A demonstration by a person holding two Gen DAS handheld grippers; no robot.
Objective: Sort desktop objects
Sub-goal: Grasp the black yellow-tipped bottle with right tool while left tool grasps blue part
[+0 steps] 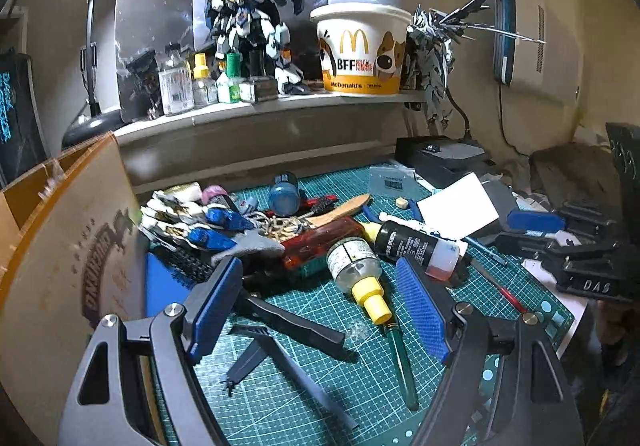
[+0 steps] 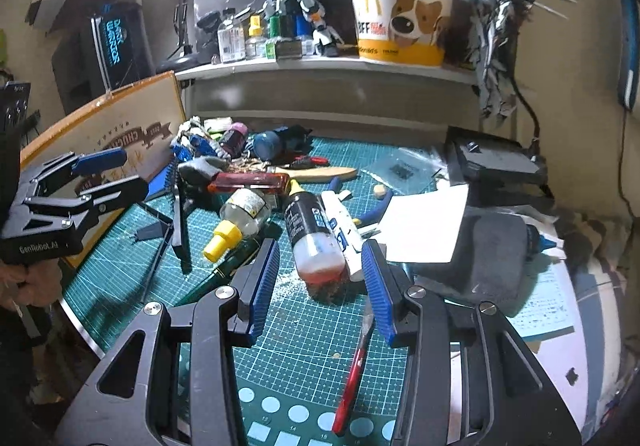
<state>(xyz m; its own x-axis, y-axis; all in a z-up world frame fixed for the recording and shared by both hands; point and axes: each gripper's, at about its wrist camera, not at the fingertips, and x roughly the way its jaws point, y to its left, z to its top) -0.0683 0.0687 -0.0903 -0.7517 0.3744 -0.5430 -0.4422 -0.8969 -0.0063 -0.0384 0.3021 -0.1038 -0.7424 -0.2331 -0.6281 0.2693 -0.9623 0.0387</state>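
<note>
A green gridded cutting mat [image 1: 304,402] on the tabletop is seen beneath both hand-held grippers. The left hand-held gripper [image 1: 318,292] is held spread, empty, a clear yellow-capped bottle [image 1: 358,272] just ahead. The right hand-held gripper [image 2: 318,278] is half-spread, empty, a black-labelled bottle of red liquid [image 2: 314,242] lying between its fingertips, untouched

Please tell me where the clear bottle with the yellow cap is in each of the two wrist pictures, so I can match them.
Left wrist view: the clear bottle with the yellow cap lies near the picture's centre on the green cutting mat, cap pointing toward the camera.
Right wrist view: the same bottle lies left of centre, cap pointing down-left.
Shared landmark: the McDonald's bucket on the shelf behind.
</note>
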